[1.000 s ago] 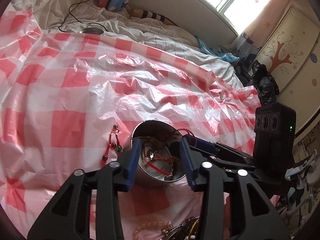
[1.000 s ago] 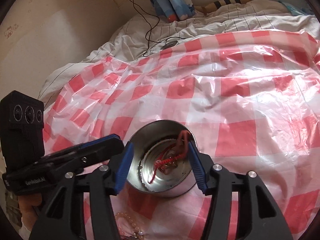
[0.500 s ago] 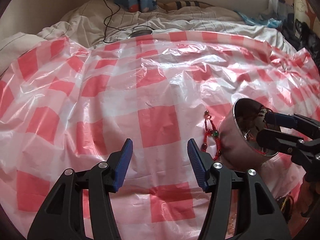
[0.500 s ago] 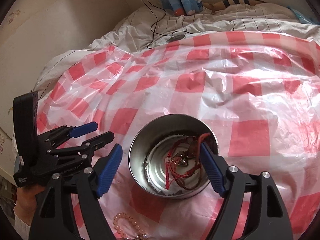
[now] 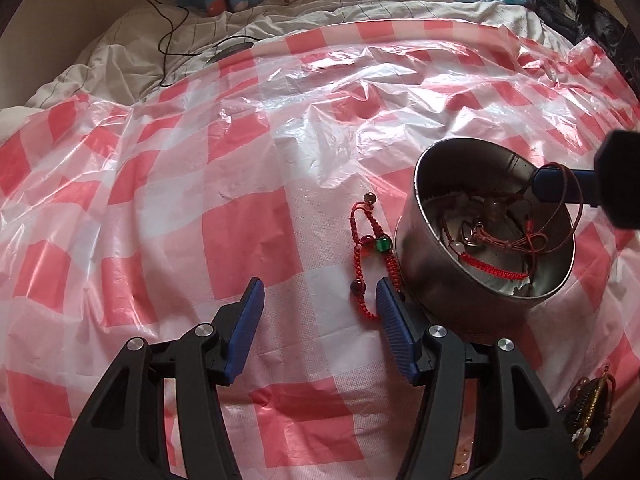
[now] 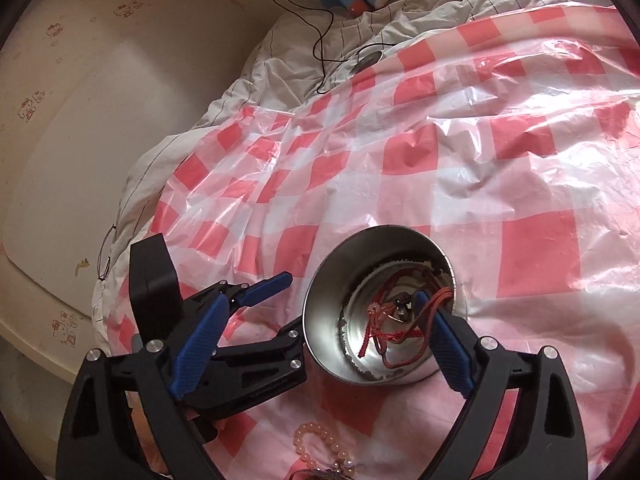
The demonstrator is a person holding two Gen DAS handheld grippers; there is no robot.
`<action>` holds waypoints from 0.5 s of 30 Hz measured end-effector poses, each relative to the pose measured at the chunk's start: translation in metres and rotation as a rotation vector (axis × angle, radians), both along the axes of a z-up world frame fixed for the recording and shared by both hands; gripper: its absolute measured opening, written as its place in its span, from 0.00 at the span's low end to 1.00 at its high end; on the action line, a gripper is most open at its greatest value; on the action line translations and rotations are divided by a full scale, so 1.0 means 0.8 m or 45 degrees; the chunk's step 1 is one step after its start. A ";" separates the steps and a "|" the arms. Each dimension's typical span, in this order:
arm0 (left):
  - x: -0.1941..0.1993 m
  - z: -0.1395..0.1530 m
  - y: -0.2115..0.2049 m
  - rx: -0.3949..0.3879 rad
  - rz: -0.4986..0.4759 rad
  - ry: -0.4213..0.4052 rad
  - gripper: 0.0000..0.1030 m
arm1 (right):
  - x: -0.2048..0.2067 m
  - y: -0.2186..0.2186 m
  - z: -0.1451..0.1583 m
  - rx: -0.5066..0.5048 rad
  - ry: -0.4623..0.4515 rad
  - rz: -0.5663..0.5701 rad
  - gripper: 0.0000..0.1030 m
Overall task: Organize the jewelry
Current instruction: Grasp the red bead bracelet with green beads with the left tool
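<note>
A steel bowl [image 5: 440,272] sits on the red-checked plastic sheet and holds red cord jewelry [image 5: 492,266]; it also shows in the right wrist view [image 6: 332,320]. A red cord bracelet with green and red beads [image 5: 374,252] lies just left of the bowl. My left gripper [image 5: 320,294] is open, low over the sheet, its right finger beside the bracelet. My right gripper [image 6: 316,316] is open wide over the bowl. A red-brown cord [image 6: 434,300] is draped over its right fingertip [image 6: 424,300] inside the bowl.
A pink bead bracelet [image 6: 320,444] and a dark ornate piece [image 5: 588,404] lie near the front edge. The checked sheet [image 5: 240,216] covers a rumpled white bed. A black cable [image 5: 164,32] and a dark disc [image 5: 232,50] lie at the back.
My left gripper left the bowl, swung left, then came back toward the beaded bracelet. My right gripper opened wide, and the cord now hangs on its right fingertip.
</note>
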State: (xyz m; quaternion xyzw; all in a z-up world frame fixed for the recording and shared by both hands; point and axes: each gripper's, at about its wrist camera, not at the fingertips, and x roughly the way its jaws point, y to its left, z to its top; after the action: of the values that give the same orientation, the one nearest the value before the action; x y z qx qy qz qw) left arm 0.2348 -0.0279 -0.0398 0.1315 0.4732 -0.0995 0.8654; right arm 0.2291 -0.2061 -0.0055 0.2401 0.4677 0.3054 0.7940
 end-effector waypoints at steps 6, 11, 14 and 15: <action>-0.003 -0.002 0.001 0.075 0.006 -0.016 0.53 | -0.002 -0.012 0.000 0.100 0.020 -0.001 0.87; -0.003 0.002 0.009 0.114 0.025 -0.019 0.37 | -0.001 0.001 -0.013 0.349 0.101 0.103 0.87; -0.003 0.002 0.012 0.071 0.008 0.007 0.19 | -0.001 0.002 -0.012 0.249 0.097 0.073 0.87; -0.003 0.002 0.012 0.053 -0.002 0.017 0.12 | -0.002 0.002 -0.010 0.220 0.091 0.067 0.87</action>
State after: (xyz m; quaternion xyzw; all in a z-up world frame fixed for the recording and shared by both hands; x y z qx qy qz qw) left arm 0.2322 -0.0184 -0.0382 0.1493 0.4807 -0.0912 0.8592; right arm 0.2276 -0.2049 -0.0133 0.3062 0.4736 0.3567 0.7448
